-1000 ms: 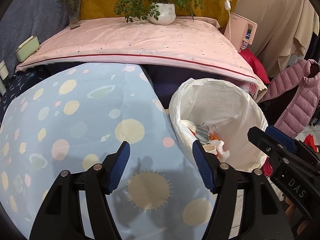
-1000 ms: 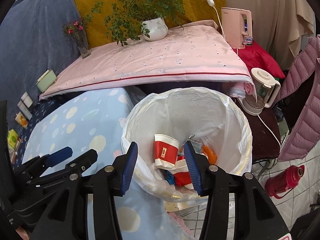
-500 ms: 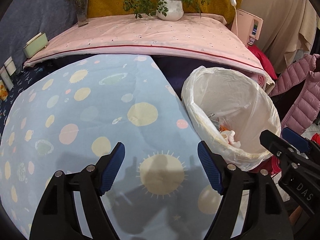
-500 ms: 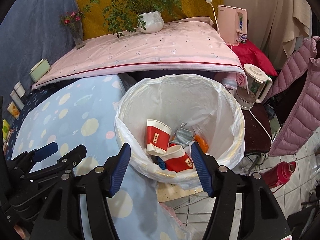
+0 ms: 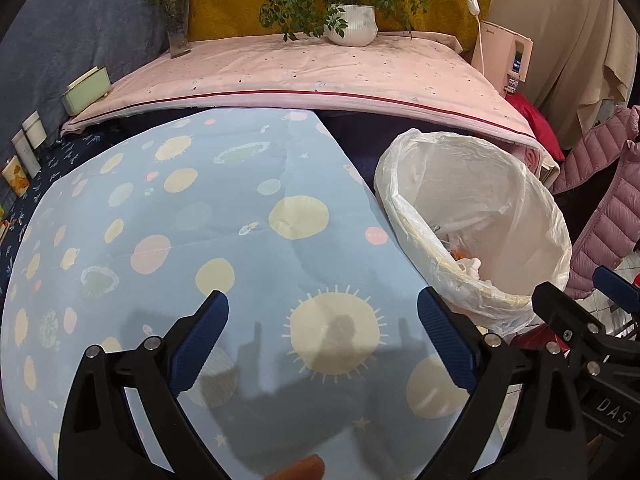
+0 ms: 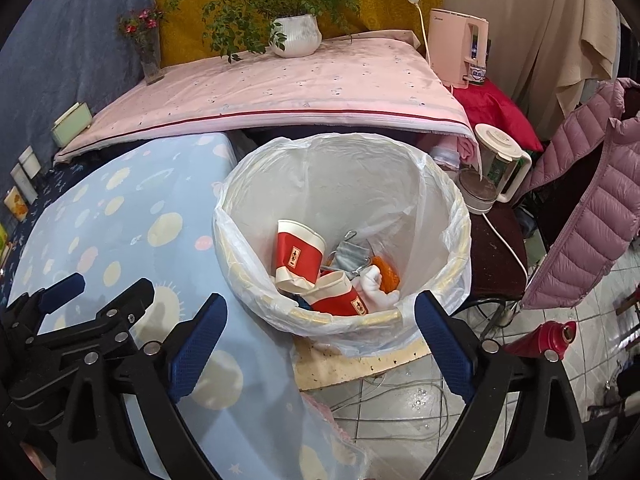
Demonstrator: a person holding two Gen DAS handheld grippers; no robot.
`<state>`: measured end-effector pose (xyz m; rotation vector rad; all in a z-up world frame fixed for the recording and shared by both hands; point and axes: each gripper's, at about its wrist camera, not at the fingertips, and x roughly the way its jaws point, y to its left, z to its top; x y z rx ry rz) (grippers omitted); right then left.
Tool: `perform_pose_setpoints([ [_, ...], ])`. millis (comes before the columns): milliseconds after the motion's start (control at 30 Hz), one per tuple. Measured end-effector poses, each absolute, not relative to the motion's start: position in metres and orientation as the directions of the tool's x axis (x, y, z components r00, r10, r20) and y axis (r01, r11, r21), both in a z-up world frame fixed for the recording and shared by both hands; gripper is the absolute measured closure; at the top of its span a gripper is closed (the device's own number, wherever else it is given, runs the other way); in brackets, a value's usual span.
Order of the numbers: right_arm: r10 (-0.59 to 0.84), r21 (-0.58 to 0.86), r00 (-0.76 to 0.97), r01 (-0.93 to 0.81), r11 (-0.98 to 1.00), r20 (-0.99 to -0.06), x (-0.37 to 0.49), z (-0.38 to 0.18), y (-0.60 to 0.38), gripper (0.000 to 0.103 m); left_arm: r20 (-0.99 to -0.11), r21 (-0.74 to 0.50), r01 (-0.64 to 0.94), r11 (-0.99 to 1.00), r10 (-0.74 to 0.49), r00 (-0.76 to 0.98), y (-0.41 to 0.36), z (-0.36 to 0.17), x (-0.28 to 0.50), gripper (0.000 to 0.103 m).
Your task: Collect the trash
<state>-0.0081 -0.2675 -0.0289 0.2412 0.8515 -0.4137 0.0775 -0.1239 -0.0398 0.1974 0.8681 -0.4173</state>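
Standing at centre frame in the right wrist view, the lined trash bin (image 6: 344, 236) already holds two red paper cups (image 6: 298, 254) and scraps, so the drop-off step looks finished. Right gripper (image 6: 320, 344) and left gripper (image 5: 322, 346): jaws just opened wide, nothing between them. Next move, by judgement: seek further litter; none shows on the blue spotted cloth (image 5: 168, 232).

A thin, glossy, crinkled plastic bag (image 6: 400, 184) lines the bin; matt printed cloth (image 5: 200, 240) covers the table at left.
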Motion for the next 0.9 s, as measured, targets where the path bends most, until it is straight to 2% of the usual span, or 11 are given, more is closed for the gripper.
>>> perform_pose_setpoints([
  [233, -0.291, 0.014, 0.579, 0.463, 0.886, -0.761, -0.016, -0.03, -0.266, 0.012, -0.771, -0.007, 0.429, 0.903, -0.278, 0.573, -0.123, -0.039, 0.074, 0.01],
  [300, -0.298, 0.005, 0.577, 0.464, 0.886, -0.76, -0.017, -0.03, -0.265, 0.007, -0.77, -0.005, 0.428, 0.904, -0.277, 0.575, -0.123, -0.039, 0.073, 0.01],
  [900, -0.313, -0.004, 0.577, 0.472, 0.882, -0.754, -0.021, -0.029, -0.265, 0.007, -0.772, -0.007, 0.426, 0.905, -0.275, 0.572, -0.122, -0.036, 0.068, 0.01],
])
